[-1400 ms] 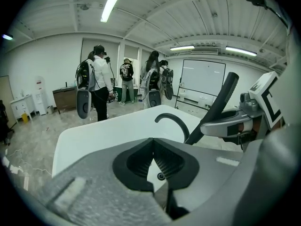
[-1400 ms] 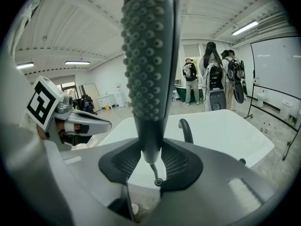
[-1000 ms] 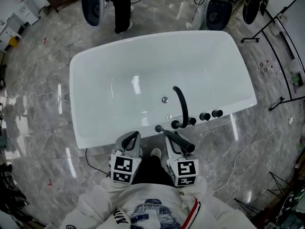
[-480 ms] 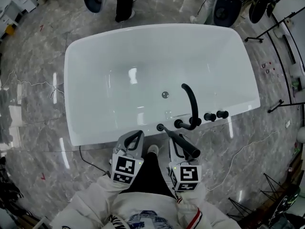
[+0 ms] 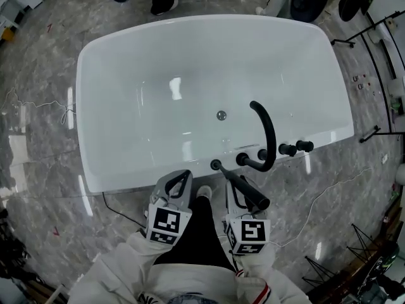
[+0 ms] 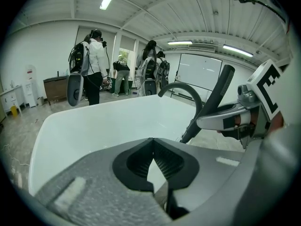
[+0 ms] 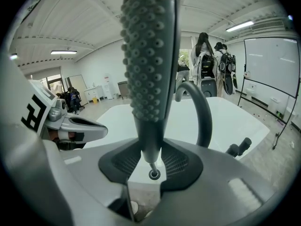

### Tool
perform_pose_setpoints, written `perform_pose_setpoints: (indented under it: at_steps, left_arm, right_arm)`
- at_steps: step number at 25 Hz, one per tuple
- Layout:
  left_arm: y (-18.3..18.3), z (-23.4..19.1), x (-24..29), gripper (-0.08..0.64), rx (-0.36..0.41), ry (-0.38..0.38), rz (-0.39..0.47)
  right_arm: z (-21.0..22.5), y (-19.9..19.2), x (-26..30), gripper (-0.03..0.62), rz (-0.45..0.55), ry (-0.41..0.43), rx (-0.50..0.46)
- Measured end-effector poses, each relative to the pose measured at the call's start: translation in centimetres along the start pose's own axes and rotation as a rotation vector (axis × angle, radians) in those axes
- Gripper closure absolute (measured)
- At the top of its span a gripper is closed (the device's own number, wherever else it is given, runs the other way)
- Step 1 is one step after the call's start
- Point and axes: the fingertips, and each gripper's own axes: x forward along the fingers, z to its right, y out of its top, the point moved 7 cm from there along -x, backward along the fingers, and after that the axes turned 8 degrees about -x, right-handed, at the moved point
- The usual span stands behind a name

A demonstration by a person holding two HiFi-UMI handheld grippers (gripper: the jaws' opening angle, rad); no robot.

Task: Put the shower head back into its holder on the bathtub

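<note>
Holding the shower head [image 7: 149,69] clamped in my right claw [image 5: 236,183], tip just above the holder [image 7: 154,174] on the bathtub [image 5: 190,23] rim; seating is not yet done. My left claw [image 6: 151,158] is closed on nothing.

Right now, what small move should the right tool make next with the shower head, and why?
Probably lower the right tool a little, straight toward the holder: the shower head, gripped between its jaws, has its narrow end just above that small ring on the bathtub rim, roughly in line.
</note>
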Motion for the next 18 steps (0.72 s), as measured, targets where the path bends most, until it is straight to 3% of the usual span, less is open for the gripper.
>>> perform_pose_setpoints:
  at_steps: [18]
  left_arm:
    - [-2.8,-0.7,3.9,0.554,-0.018,-0.018,-0.004]
  right_arm:
    - [-0.7,-3.5,3.6,0.456,-0.021,-0.016,0.023]
